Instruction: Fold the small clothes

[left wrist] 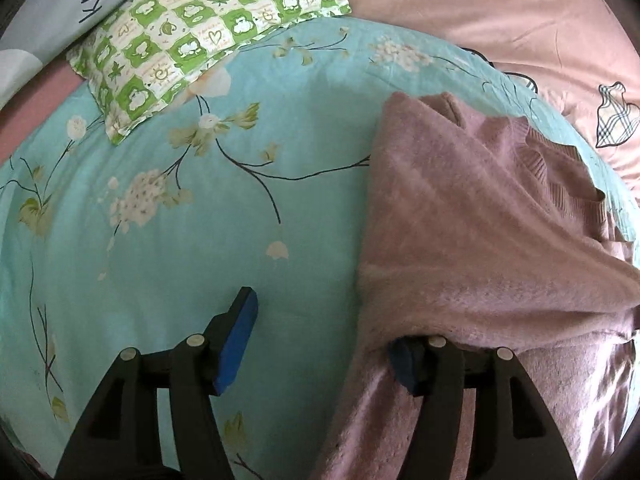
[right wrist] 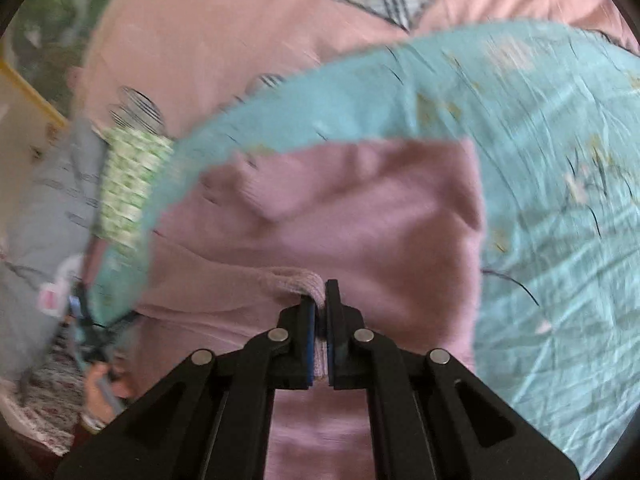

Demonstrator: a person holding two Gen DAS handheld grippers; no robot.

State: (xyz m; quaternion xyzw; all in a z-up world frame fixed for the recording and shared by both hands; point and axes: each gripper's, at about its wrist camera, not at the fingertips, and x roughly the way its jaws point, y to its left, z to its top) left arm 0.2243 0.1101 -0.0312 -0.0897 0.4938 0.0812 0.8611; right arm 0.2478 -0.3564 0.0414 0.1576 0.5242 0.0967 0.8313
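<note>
on the teal floral bed cover (left wrist: 168, 264) the left tongs (left wrist: 320, 344) gape wide, one pad under the pink sweater (left wrist: 460, 216), which lies spread there; the right tongs (right wrist: 319, 320) pinch the sweater's ribbed cuff (right wrist: 296, 284).

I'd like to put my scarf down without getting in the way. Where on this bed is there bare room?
The widest bare stretch is the teal floral sheet between the green checked pillow and the pink sweater. The sweater's side is crowded: the open left gripper sits at its edge, and the right gripper pinches its ribbed hem.
</note>
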